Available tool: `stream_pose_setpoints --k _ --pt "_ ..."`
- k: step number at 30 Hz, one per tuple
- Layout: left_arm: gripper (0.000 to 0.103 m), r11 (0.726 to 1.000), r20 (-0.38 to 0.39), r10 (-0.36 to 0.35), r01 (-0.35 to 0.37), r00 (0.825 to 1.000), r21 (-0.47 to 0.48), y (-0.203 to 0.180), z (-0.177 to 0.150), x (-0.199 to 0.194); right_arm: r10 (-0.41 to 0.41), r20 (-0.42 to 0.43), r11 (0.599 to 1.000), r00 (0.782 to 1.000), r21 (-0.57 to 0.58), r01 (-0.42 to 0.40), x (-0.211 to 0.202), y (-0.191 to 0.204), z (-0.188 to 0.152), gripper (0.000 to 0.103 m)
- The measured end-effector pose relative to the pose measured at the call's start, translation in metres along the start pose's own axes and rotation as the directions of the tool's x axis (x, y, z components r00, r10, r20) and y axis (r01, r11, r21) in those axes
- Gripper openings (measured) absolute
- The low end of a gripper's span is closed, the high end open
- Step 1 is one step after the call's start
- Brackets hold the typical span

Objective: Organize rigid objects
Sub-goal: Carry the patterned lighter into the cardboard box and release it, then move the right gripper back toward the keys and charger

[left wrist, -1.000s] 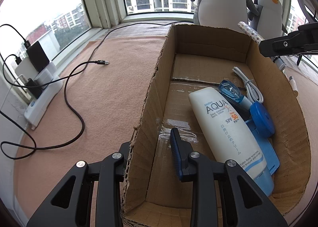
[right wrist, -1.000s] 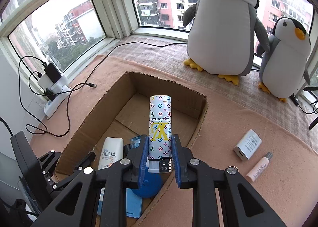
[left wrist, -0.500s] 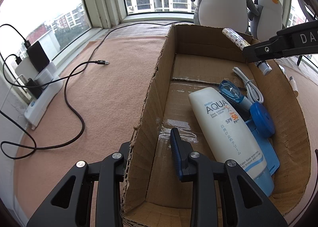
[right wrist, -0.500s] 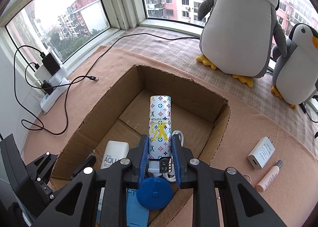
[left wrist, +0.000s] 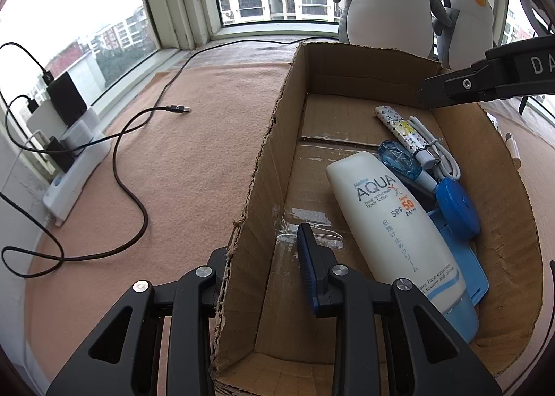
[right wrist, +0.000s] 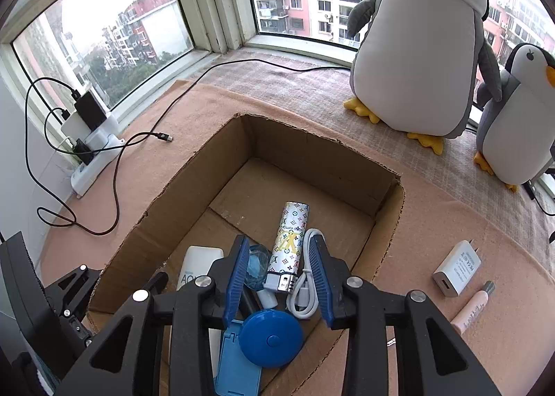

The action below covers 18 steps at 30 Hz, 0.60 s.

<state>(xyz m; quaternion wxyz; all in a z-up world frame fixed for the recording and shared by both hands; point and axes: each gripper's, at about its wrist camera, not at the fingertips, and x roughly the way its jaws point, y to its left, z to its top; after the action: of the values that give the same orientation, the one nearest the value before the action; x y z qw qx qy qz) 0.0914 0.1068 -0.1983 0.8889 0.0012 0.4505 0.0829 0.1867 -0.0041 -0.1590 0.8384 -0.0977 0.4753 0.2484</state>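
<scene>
Window-side bench with pink mat: patterned lighter lies flat in cardboard box beside white cable, right tongs spread open above it holding nothing, left tongs clamped across the box's side wall.

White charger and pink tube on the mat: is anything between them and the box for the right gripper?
Nothing visible. The white charger and pink tube lie on open mat just right of the cardboard box; only its low right wall separates them. The right gripper is open above the box.
</scene>
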Motion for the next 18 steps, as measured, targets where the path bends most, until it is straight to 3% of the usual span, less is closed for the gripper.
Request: stream_pose_setpoints --k 11,18 --pt "0.027 1.0 0.001 0.0 0.0 1.0 0.0 0.0 0.0 0.0 0.018 0.029 0.998 0.999 0.064 -0.02 -0.025 -0.023 -0.009 0.034" --pt "0.027 1.0 0.001 0.001 -0.001 1.0 0.0 0.0 0.0 0.0 0.044 0.021 0.979 0.999 0.197 -0.047 -0.042 -0.068 -0.029 0.037"
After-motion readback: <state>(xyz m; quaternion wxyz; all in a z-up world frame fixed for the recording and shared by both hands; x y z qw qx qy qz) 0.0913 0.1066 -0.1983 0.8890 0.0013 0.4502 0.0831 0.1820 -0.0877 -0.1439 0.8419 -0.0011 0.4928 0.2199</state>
